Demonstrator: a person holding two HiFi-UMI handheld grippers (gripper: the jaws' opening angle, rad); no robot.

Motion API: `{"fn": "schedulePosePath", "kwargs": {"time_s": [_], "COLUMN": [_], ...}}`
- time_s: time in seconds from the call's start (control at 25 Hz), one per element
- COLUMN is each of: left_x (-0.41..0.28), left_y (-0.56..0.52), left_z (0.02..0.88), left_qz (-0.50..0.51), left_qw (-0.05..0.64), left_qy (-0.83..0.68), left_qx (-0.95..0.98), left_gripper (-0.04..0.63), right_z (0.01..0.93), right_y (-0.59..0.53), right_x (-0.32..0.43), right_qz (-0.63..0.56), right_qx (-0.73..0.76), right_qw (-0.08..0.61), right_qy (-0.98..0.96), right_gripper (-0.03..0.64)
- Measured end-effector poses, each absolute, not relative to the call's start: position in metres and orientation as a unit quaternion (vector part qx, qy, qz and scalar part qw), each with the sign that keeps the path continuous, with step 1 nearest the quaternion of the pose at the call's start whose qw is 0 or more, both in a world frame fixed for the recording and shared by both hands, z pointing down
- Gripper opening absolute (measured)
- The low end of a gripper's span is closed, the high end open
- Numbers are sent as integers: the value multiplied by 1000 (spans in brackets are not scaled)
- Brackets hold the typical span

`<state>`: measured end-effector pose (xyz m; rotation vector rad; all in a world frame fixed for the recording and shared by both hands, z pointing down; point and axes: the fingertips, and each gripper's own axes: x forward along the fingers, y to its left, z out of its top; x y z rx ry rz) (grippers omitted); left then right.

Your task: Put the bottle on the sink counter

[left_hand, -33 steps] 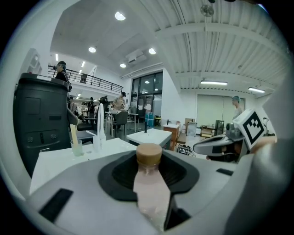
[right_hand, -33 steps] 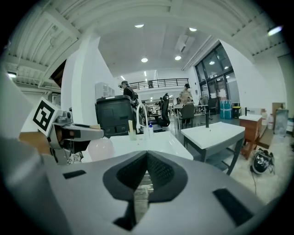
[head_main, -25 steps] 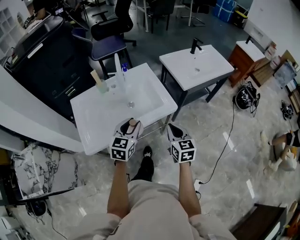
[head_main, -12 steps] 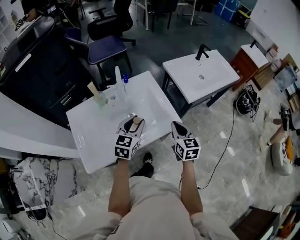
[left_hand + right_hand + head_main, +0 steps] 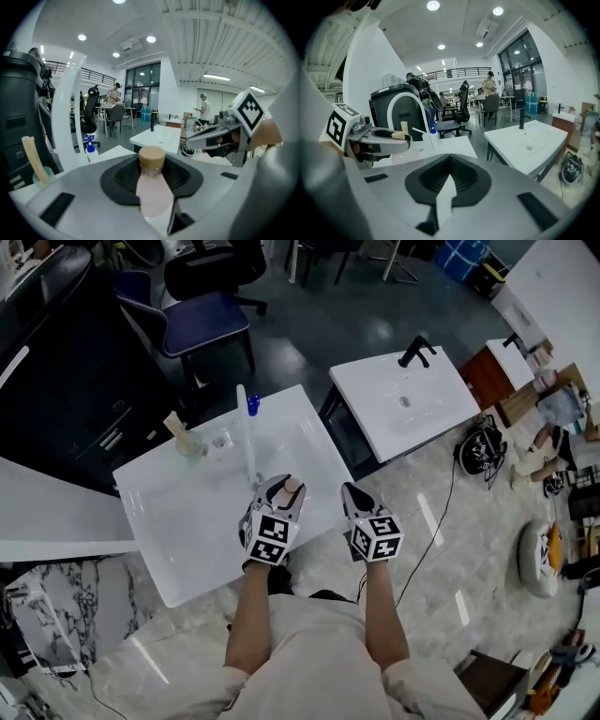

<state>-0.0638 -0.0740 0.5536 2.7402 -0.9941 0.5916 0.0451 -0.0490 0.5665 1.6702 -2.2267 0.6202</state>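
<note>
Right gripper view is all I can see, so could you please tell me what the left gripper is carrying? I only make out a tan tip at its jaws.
Observer: The left gripper is clamped on a small bottle with a pale pink body. The tan tip is its cap.
Operator: Thank you. Is the bottle over the sink counter?
Observer: Yes. In the head view it is over the white sink counter, close to the near edge, held in the air and not set down.
Operator: And where is my gripper relative to that counter?
Observer: The right gripper has its tips by the counter's near right corner and its body over the floor.
</note>
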Motion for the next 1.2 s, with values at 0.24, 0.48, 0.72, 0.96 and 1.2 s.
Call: {"fn": "schedulePosePath", "kwargs": {"time_s": [0.24,0.48,0.72,0.96,1.2], "left_x": [-42,-34,-25,-47,-56], "left_y": [-84,-95,-122,-148,-166], "left_z": [558,558,552,555,557], "left_qz": [177,180,186,185,177], "left_qw": [109,108,92,104,126], "left_qy": [-324,-331,-369,-436,-487], "left_qx": [923,920,906,875,846], "left_gripper": [135,135,135,135,135], "right_z": [573,577,575,571,575], "right_y": [-60,-85,-128,-163,-181], "right_x": [64,59,39,27,23], "right_qz": [224,219,188,183,187], "right_qx": [584,561,494,460,417], "right_qw": [161,162,181,153,149], "right_qy": [-764,-782,-829,-855,-877], "right_gripper": [3,3,4,3,3]}}
